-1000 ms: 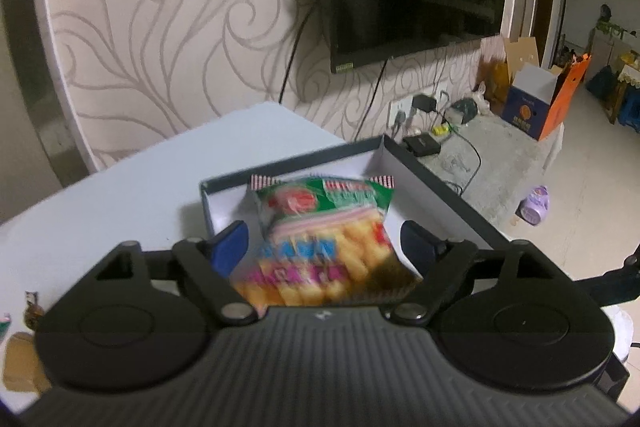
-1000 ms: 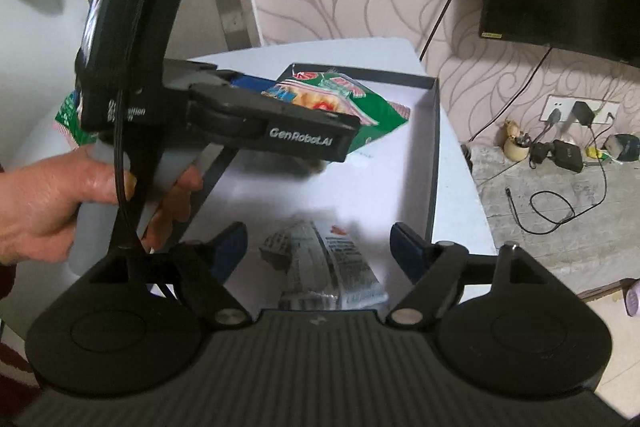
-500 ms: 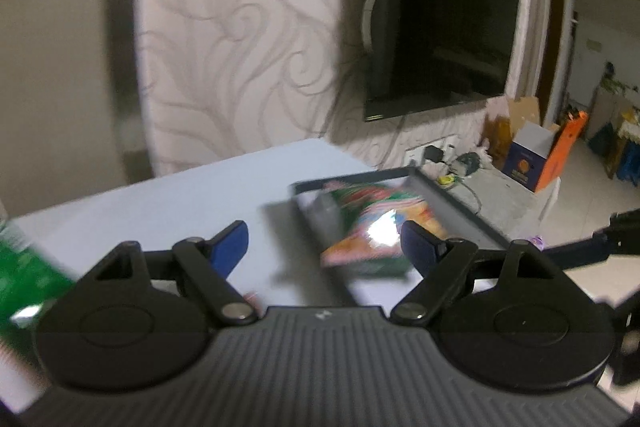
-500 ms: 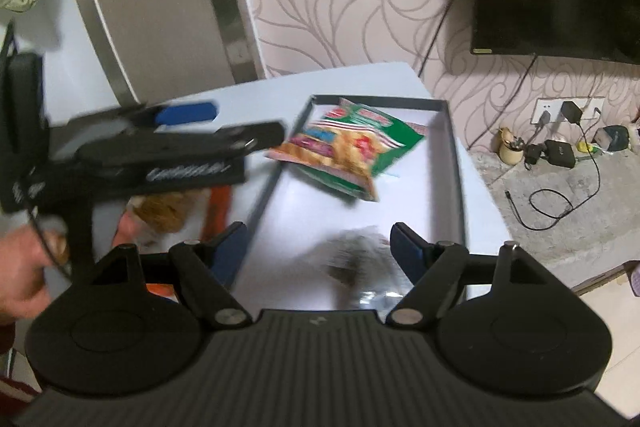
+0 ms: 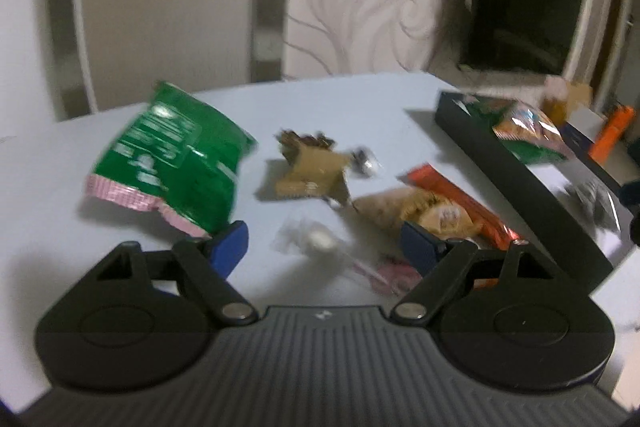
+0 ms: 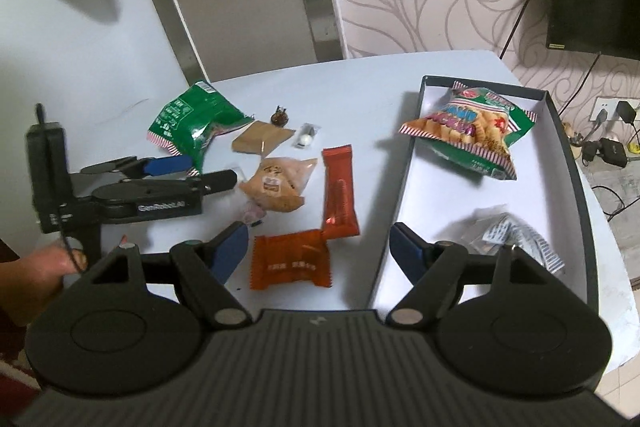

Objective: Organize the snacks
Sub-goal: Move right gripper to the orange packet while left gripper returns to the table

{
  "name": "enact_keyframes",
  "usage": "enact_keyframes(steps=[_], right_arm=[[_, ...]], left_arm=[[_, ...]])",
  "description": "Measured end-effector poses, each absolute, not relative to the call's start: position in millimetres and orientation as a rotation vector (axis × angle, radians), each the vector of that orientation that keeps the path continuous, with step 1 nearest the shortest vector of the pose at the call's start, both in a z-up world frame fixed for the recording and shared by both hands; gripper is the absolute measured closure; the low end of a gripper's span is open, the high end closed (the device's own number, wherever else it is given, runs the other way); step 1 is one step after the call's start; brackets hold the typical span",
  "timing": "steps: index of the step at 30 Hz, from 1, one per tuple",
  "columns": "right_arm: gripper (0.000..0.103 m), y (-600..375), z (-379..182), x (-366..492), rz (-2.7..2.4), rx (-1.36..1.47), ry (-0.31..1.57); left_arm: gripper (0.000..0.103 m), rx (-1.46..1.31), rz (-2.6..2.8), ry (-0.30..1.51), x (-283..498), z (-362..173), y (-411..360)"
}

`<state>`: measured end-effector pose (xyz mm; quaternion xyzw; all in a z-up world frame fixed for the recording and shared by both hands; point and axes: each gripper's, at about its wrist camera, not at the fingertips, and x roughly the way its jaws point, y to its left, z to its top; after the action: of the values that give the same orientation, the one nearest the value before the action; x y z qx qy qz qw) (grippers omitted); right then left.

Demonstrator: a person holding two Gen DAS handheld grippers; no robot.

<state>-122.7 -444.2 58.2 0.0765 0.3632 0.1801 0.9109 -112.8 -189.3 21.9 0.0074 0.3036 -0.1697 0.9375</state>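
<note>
Nearest the right wrist camera, the right gripper (image 6: 318, 247) is held with its jaws wide and nothing between them, over the near left wall of the dark-rimmed box (image 6: 568, 163). The left gripper (image 5: 324, 247) is likewise spread wide and empty, well to the left of the box, carried in a hand (image 6: 44, 267) at the table's near edge. Just left of the box's near corner an orange square packet (image 6: 290, 261) is seen, with a red stick packet (image 6: 339, 193) beyond it. Further left of the box lie a beige bun packet (image 6: 278, 183), a flat brown packet (image 6: 260, 141) and a small clear-wrapped sweet (image 6: 306, 139). Farthest left a green bag (image 6: 196, 125) is laid on the table (image 6: 360, 95). Inside the box, a crinkled silver-and-blue wrapper (image 6: 508, 233) is found at the near end and a green-edged chips bag (image 6: 470, 129) at the far end.
</note>
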Motion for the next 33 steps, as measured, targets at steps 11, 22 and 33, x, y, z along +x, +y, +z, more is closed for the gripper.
enact_keyframes(steps=[11, 22, 33], right_arm=[[0.022, -451, 58, -136, 0.309, 0.186, 0.761], [0.040, -434, 46, -126, 0.304, 0.121, 0.821], [0.036, -389, 19, -93, 0.346, 0.046, 0.905]], left_arm=[[0.022, 0.187, -0.495, 0.668, -87, -1, -202], [0.075, 0.136, -0.521, 0.653, -94, 5, -192], [0.076, 0.112, -0.500, 0.674, -126, 7, -161]])
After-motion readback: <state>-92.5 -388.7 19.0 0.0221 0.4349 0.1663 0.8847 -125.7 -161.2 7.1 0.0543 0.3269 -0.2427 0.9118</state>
